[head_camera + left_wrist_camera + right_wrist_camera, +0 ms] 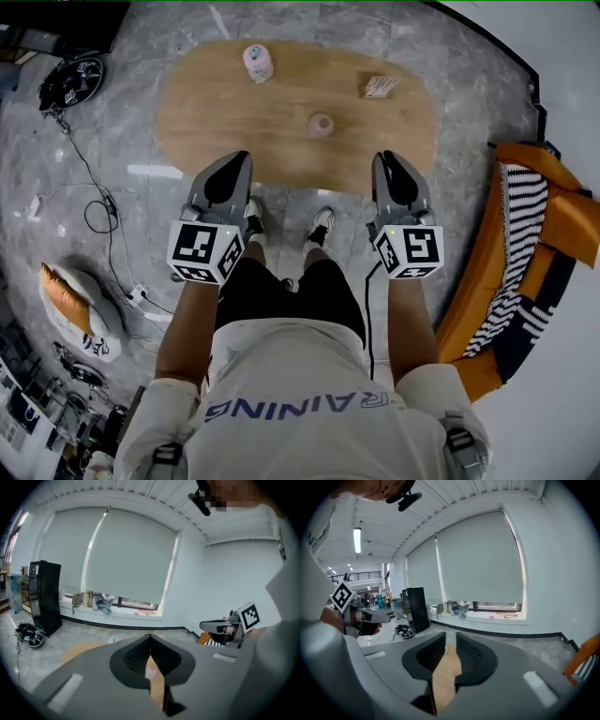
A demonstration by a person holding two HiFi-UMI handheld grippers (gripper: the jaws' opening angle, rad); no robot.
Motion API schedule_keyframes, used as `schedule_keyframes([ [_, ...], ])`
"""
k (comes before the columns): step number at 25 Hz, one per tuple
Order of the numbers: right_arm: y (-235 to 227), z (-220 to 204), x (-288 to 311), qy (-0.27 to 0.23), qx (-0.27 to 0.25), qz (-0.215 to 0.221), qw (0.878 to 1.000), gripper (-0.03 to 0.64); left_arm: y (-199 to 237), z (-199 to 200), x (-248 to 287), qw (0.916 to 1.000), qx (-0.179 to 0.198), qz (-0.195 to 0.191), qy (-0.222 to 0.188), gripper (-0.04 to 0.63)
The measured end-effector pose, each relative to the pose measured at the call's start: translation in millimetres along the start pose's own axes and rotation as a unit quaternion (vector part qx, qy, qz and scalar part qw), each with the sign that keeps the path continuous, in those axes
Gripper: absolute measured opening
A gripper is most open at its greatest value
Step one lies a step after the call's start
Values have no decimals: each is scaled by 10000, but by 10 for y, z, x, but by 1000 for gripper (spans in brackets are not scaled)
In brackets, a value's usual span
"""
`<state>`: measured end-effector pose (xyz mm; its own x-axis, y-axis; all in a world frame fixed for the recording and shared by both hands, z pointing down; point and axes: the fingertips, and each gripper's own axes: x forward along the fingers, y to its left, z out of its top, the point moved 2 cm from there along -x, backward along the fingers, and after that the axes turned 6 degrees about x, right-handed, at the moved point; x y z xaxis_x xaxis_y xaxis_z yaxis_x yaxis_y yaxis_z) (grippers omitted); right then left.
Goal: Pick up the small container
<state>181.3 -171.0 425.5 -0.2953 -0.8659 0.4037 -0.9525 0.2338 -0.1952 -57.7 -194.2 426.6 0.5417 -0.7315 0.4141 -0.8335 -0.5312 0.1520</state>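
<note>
The small pink container (321,125) stands near the middle of the oval wooden table (216,112). Through the wedge under the left jaws, the left gripper view shows the pink container (151,670) again. My left gripper (242,157) hangs over the table's near edge, left of the container, its tips touching and nothing between them. To the right of the container, my right gripper (382,159) is held at the same edge, shut to a thin slit and empty. In the right gripper view, only table wood (445,677) shows between its jaws.
A pink-and-white bottle (258,63) stands at the table's far side and a small box (380,86) at its far right. An orange sofa with a striped cushion (525,225) is to the right. Cables (98,211) trail over the marble floor on the left. The person's shoes (322,223) are near the table.
</note>
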Motion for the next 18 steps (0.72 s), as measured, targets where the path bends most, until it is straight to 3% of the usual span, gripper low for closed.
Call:
schedule_keyframes([
  [8,5,-325,186,568,178,283,9978,498,20,-73,30,10000,-31,-27,51,0],
  [13,44,-456,272,841,63,339,9959,593,77,-140,19,9999,-60,18,79,0],
  [18,34,-594,344,999,106,381,9942,591,82,-154,35,9999,-85,18,67,0],
])
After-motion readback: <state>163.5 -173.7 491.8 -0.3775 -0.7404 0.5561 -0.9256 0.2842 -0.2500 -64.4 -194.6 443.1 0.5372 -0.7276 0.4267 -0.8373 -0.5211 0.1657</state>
